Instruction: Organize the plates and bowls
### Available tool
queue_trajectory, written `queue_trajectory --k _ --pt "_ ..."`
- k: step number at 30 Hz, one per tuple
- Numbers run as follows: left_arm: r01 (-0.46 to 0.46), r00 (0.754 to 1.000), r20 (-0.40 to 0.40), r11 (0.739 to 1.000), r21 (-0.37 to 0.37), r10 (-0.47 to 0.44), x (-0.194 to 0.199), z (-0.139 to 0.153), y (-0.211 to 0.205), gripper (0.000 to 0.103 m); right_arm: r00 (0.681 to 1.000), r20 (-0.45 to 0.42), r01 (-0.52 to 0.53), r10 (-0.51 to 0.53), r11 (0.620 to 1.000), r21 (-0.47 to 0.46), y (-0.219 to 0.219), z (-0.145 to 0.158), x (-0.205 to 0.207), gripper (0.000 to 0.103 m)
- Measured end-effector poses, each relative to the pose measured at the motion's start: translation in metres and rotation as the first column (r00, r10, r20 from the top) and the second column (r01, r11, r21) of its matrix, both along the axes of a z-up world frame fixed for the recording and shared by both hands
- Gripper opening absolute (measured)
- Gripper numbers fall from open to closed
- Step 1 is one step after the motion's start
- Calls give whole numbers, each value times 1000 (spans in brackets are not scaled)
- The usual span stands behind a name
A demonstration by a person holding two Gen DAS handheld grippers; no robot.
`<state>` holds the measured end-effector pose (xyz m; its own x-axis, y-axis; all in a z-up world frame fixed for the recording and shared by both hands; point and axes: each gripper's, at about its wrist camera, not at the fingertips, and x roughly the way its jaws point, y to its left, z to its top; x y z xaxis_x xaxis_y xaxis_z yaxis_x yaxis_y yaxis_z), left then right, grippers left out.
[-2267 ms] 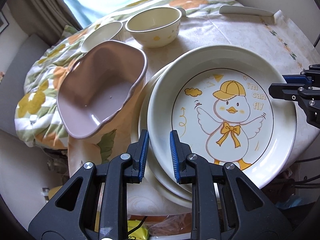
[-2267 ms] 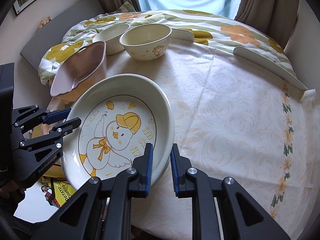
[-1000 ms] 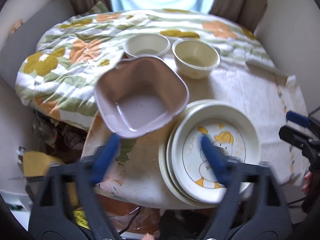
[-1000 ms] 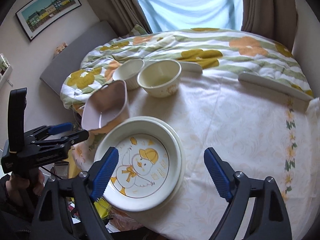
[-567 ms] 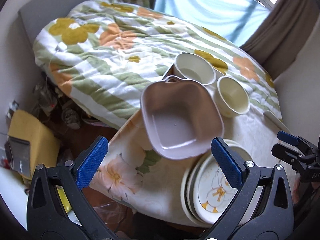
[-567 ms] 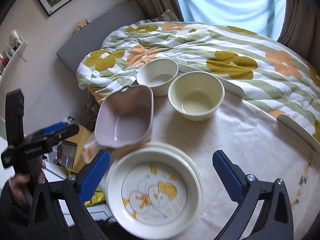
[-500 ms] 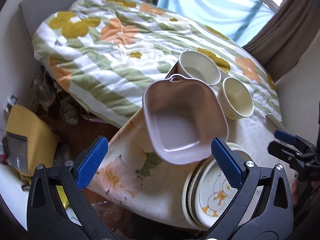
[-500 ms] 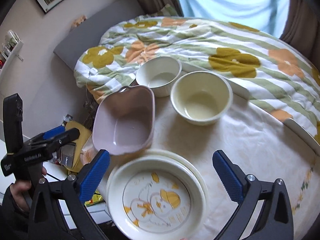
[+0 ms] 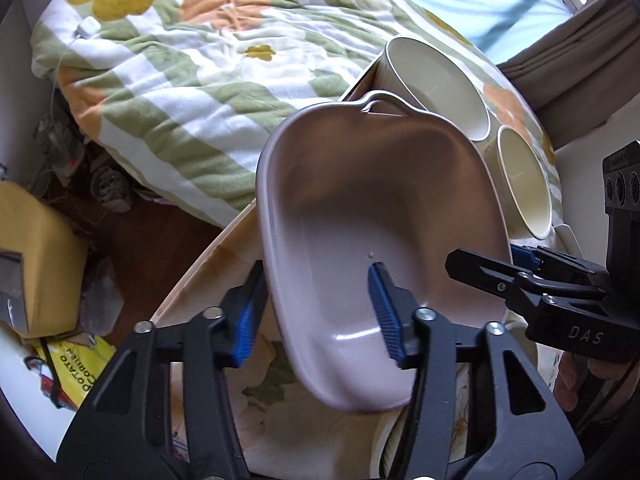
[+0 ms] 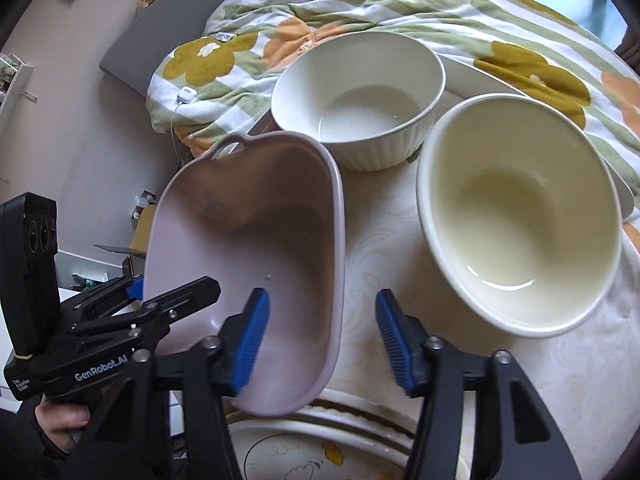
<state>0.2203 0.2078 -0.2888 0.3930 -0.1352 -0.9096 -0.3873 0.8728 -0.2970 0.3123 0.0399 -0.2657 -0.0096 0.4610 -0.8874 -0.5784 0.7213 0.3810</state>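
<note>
Presently: left gripper (image 9: 316,316) and right gripper (image 10: 320,336), both spread wide, straddle opposite rims of the tilted pink dish (image 10: 256,280), beside two cream bowls (image 10: 520,216) on the table (image 10: 560,380).

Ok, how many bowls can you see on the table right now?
3. A pink squarish ceramic bowl sits at the table's left edge between both open grippers; a white ribbed bowl lies behind it; a cream round bowl stands to the right. Others may be out of frame.
</note>
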Motion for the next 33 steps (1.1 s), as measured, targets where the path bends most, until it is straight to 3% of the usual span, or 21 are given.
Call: queue_trajectory --k 1,3,6,15,22,33 --pt "2 1000 1 1000 1 -2 2 0 1 35 1000 -2 -4 4 1000 -3 2 -2 1 34" --pt "10 1000 2 1000 19 -10 4 -1 1 23 1000 -5 -10 10 1000 -11 4 -6 1 24" --pt "23 1000 -2 998 59 -23 6 0 3 17 1000 21 -15 16 999 -39 8 -8 0 14" --pt "51 998 36 991 126 -56 2 17 5 17 999 54 -1 2 1000 -15 7 -1 -8 13" --pt "108 989 86 981 159 -123 -8 50 -3 17 993 111 46 -47 999 9 -7 29 -29 13" --pt "257 944 151 940 225 -294 -30 107 -100 17 957 180 218 -226 974 63 -104 75 -73 13"
